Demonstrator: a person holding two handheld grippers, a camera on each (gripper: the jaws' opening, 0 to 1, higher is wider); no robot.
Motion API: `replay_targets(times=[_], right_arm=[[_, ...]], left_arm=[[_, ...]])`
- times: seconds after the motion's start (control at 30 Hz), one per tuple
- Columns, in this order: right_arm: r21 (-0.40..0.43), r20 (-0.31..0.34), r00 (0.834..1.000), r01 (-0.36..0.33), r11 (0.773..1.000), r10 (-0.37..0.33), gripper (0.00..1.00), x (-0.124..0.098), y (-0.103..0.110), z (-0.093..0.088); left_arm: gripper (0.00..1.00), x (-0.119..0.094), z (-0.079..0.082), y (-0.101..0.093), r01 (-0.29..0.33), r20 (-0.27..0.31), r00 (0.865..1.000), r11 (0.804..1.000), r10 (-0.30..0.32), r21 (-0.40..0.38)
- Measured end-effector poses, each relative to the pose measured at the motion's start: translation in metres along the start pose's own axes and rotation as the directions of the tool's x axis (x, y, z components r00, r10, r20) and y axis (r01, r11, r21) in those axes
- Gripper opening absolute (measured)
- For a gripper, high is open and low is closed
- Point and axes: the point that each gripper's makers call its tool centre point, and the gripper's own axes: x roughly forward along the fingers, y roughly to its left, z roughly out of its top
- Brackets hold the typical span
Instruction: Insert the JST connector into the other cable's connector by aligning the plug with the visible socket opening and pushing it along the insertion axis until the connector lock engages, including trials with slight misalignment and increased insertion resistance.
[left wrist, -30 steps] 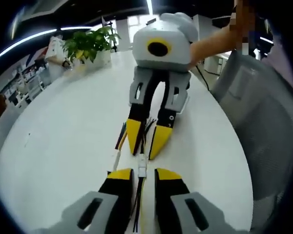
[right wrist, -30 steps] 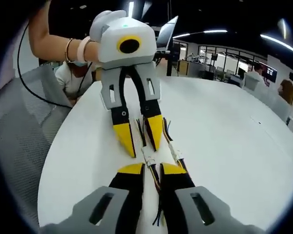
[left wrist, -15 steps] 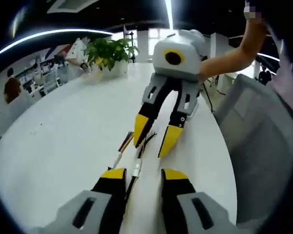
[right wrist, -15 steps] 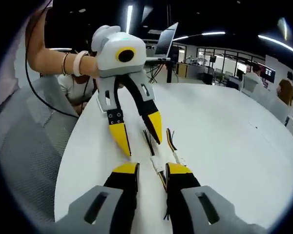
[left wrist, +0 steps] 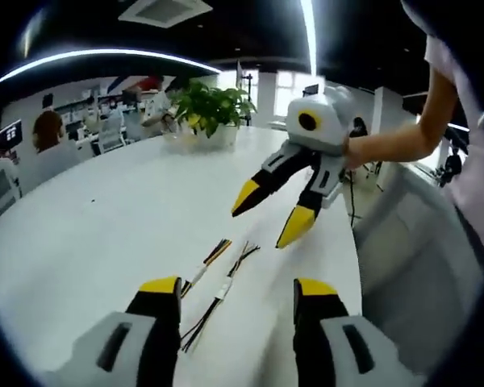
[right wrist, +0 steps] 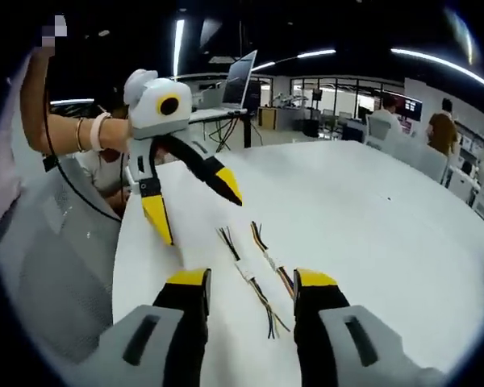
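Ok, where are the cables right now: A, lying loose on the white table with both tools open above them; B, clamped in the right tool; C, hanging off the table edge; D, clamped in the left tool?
A: the cables lie on the white table, with the left tool and the right tool both spread open and off them.

Two multicoloured JST cables [left wrist: 219, 292] [right wrist: 256, 278] lying side by side, white connectors [left wrist: 223, 289] mid-length, on white table

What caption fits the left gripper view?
Both grippers open above a white table, two wired cables lying loose between them.
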Motion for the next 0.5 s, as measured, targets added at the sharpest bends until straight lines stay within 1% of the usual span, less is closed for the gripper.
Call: replay_targets(times=[0.03, 0.07, 0.1, 0.13, 0.17, 0.23, 0.33, 0.43, 0.5], right_arm=[[0.011, -0.007, 1.0, -0.001, 1.0, 0.001, 0.43, -0.001, 0.0, -0.001], [0.018, -0.009, 1.0, 0.004, 1.0, -0.003, 0.45, -0.003, 0.0, -0.003], [0.025, -0.01, 1.0, 0.008, 1.0, -0.008, 0.46, -0.004, -0.001, -0.004], [0.058, -0.021, 1.0, 0.015, 0.998, -0.013, 0.48, -0.006, 0.0, -0.007], [0.072, -0.029, 0.999, 0.015, 0.997, -0.013, 0.49, -0.008, 0.001, -0.009], [0.082, -0.025, 0.999, 0.023, 0.996, -0.021, 0.51, -0.011, 0.003, -0.009], [0.106, -0.015, 0.999, 0.033, 0.994, -0.031, 0.53, -0.017, 0.006, -0.008], [0.126, -0.005, 0.999, 0.046, 0.991, -0.046, 0.57, -0.023, 0.009, -0.004], [0.168, 0.012, 0.998, 0.056, 0.984, -0.059, 0.61, -0.027, 0.011, 0.0]], left_arm=[[0.59, -0.001, -0.001, 0.0, -0.005, -0.005, 1.0, 1.0, 0.005, -0.008], [0.62, -0.003, -0.001, -0.001, -0.009, -0.002, 1.0, 1.0, 0.009, -0.019], [0.63, -0.004, -0.001, -0.002, -0.01, 0.003, 1.0, 0.999, 0.01, -0.03], [0.63, -0.005, -0.002, -0.003, -0.006, 0.004, 1.0, 0.999, 0.007, -0.043], [0.64, -0.006, -0.003, -0.004, -0.002, 0.005, 1.0, 0.999, 0.002, -0.053], [0.66, -0.008, -0.003, -0.005, -0.003, 0.003, 1.0, 0.998, 0.003, -0.063], [0.69, -0.016, 0.007, -0.003, -0.019, 0.062, 0.998, 0.994, 0.026, -0.111], [0.75, -0.024, 0.009, -0.002, -0.03, 0.054, 0.998, 0.994, 0.036, -0.107], [0.79, -0.03, 0.009, -0.001, -0.046, 0.036, 0.998, 0.995, 0.05, -0.089]])
